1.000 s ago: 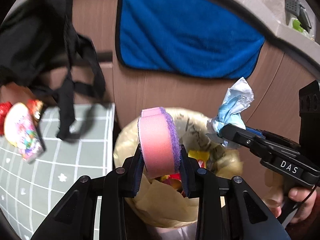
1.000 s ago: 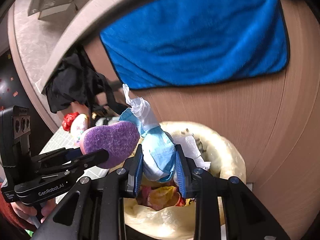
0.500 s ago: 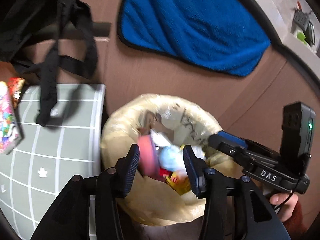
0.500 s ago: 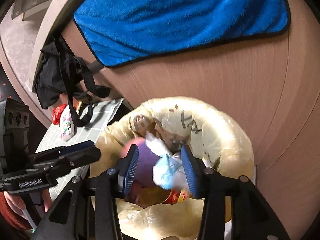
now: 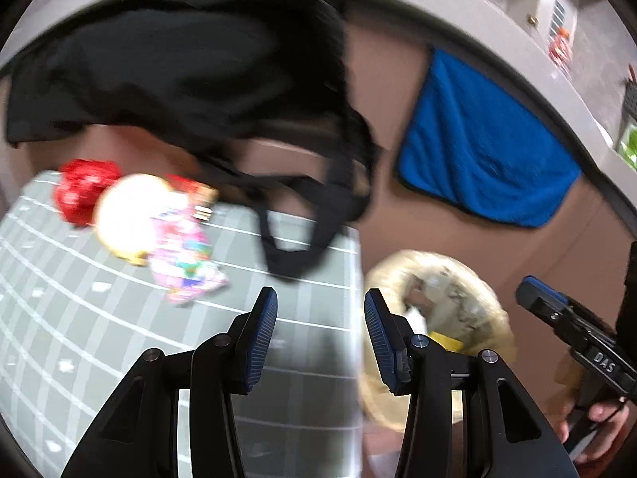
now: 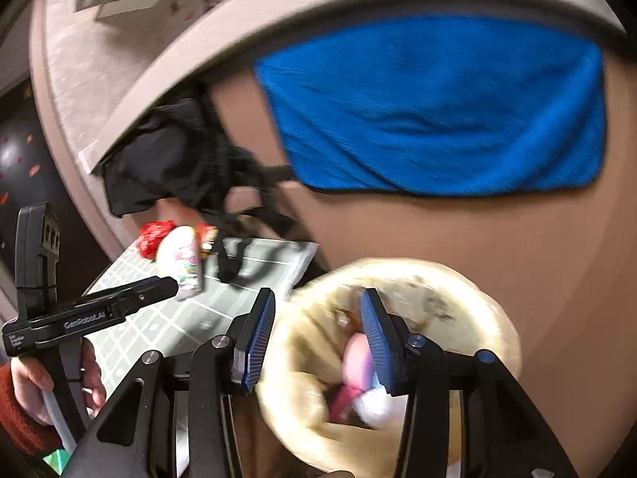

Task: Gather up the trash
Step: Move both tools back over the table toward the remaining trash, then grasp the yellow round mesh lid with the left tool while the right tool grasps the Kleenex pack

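Both pairs of jaws are open and hold nothing. The left gripper (image 5: 320, 334) has its jaws apart over the right edge of the grey checked mat (image 5: 119, 338), with only the mat seen between the blue pads. The right gripper (image 6: 316, 334) has its jaws apart above the left rim of the trash bin (image 6: 469, 286), which is lined with a pale yellow bag.

The trash is in the bin: a pink sponge (image 6: 356, 358) and a white-blue crumpled piece (image 6: 372, 404) lie inside among other waste, partly hidden behind the right pad. In the left view only a bit of white and yellow waste shows in the bin.

More trash lies on the mat near its far edge: a red wrapper (image 5: 81, 191), a pale round thing (image 5: 131, 215) and a colourful packet (image 5: 185, 259), all close together and blurred.

A black bag (image 5: 179, 67) hangs over the far edge of the mat, and its straps (image 5: 294, 247) fall onto the mat just beside the packet. A blue towel (image 6: 438, 107) hangs on the brown wall behind the bin. A hand (image 6: 28, 382) in a red-orange sleeve holds the left gripper's handle.
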`<state>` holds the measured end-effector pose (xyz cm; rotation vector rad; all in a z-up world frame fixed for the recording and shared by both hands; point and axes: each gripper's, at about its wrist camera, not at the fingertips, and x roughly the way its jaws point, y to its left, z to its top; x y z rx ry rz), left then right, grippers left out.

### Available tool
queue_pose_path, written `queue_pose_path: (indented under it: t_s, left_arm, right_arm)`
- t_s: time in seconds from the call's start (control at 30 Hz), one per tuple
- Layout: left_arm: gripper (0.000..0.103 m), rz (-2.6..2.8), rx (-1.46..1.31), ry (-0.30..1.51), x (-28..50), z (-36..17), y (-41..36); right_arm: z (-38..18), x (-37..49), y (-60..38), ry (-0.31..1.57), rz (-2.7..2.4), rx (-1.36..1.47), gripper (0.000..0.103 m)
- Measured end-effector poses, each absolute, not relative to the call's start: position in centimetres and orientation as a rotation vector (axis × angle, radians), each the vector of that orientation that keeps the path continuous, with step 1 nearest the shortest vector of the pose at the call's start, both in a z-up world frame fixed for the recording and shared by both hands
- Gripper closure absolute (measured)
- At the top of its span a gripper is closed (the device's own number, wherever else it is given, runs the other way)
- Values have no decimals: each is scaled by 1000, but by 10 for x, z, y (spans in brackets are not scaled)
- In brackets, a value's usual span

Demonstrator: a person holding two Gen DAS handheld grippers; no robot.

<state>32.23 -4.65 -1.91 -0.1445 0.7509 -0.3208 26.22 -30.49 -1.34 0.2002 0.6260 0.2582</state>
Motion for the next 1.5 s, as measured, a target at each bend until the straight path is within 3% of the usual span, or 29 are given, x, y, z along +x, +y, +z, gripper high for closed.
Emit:
queue_pose_path:
  t_s: [0.37,0.73,1.17,1.5]
  left_arm:
    - [56,-190,-180,606,312,17,120]
    - [56,-255,-230,646,345,-22,208]
    - [54,-311,-398,834,477,-83,182]
    - [54,-294,-450,898,521,-118,159]
  right_arm:
    - [10,290,-163,646,446,66,60]
    - [-45,372,-45,798,544,-96,60]
    - [-69,445,-58,776,497,-37,60]
    - [-86,432,-90,863,588,75,60]
